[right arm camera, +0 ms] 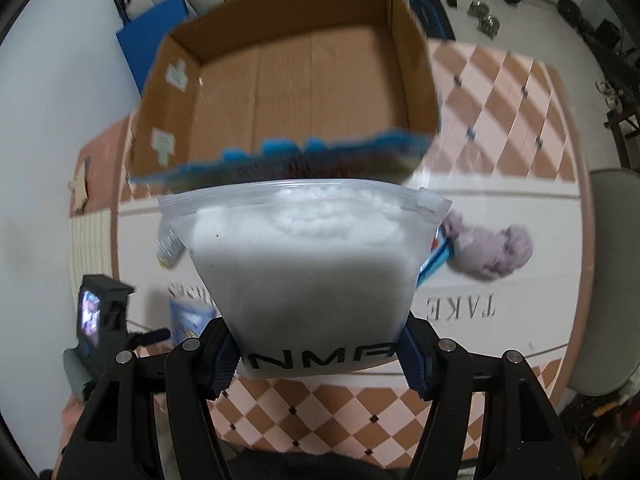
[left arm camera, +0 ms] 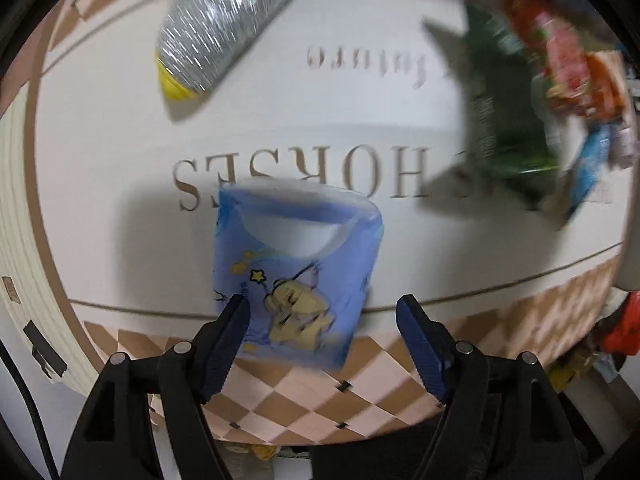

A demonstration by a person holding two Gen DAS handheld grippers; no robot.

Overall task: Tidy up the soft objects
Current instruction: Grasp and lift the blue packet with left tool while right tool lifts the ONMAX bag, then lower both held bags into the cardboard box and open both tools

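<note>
The surface (right arm camera: 500, 208) is a round top with a cream centre, printed lettering and a checkered border. At its far side stands an open cardboard box (right arm camera: 288, 80), apparently empty, with its mouth facing up.

The right tongs (right arm camera: 320, 354) are clenched on a clear zip bag (right arm camera: 304, 276) filled with white fluffy material. The grip falls on the bag's lower part, near the black lettering; the zip edge points away from the tongs, toward the box. The bag is held above the surface, and the box lies straight ahead beyond it. This is the relation the next move depends on: judged from the task, the bag has to travel forward and over the near box wall. The right hand is the nearer one to the box. The right tongs point forward and slightly downward. A blurred blue-edged item crosses the view between bag and box; what it is cannot be told.

The left tongs (left arm camera: 322, 334) are released, jaws wide apart, angled down at the surface. A blue tissue pack (left arm camera: 296, 276) with a cartoon print lies between and just beyond the jaws, its long axis running away from them. The left fingertip appears to be at the pack's edge; contact cannot be confirmed.

A silver roll (left arm camera: 224, 24), a pile of colourful packets (left arm camera: 560, 80) and a lilac plush item (right arm camera: 492, 252) lie elsewhere on the surface.
</note>
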